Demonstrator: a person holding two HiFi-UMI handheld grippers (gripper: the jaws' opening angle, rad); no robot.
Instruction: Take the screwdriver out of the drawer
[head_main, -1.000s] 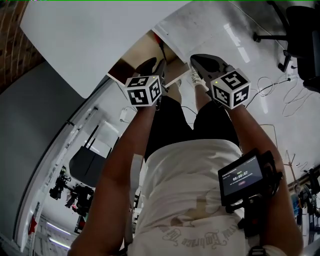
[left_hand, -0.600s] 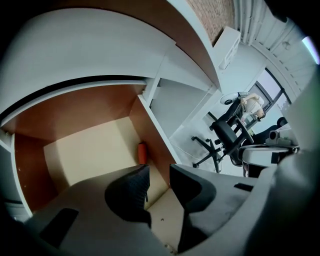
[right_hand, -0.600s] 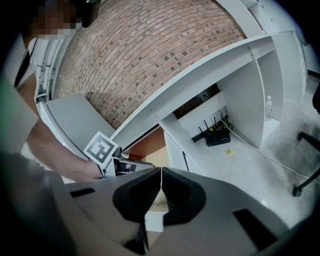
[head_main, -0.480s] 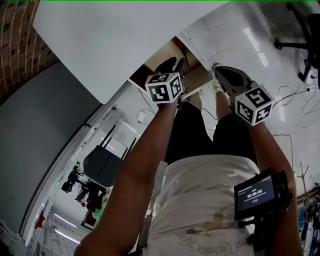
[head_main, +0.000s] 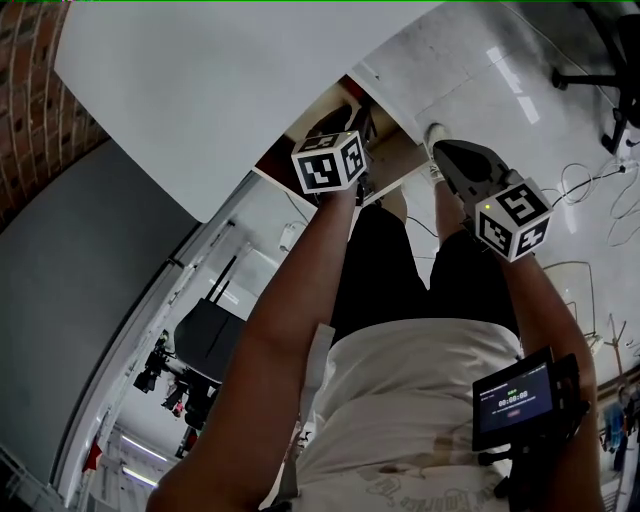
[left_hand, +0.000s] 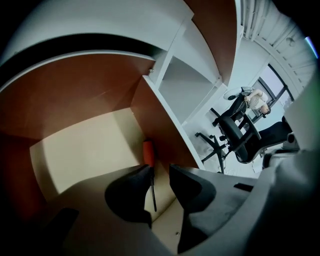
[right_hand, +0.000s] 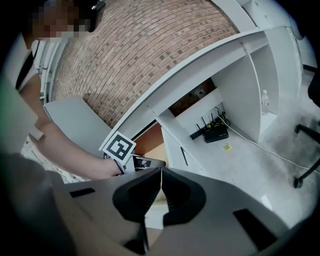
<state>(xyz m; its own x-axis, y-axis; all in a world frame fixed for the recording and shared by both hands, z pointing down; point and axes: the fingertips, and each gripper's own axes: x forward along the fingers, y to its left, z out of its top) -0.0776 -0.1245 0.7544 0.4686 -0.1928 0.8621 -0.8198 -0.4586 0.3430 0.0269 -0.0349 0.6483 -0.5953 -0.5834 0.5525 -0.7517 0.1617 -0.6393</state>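
Note:
The screwdriver (left_hand: 148, 153) has an orange handle and a thin black shaft. It lies on the cream floor of the open drawer (left_hand: 85, 150), against the brown right wall. My left gripper (left_hand: 160, 172) hangs open just above it, a jaw on each side of the shaft, not touching. In the head view the left gripper (head_main: 356, 115) reaches into the drawer (head_main: 288, 150) under the white top. My right gripper (head_main: 443, 152) is held out beside the drawer with its jaws (right_hand: 161, 174) shut on nothing.
A white desk top (head_main: 200, 90) overhangs the drawer. A black router (right_hand: 216, 133) sits in the low white shelf beside it. An office chair (left_hand: 239, 136) stands behind, and cables (head_main: 590, 180) trail on the floor at right. A brick wall (right_hand: 145, 45) is behind the desk.
My left gripper has moved forward and up into the drawer opening. The right gripper has shifted a little to the right and stays shut.

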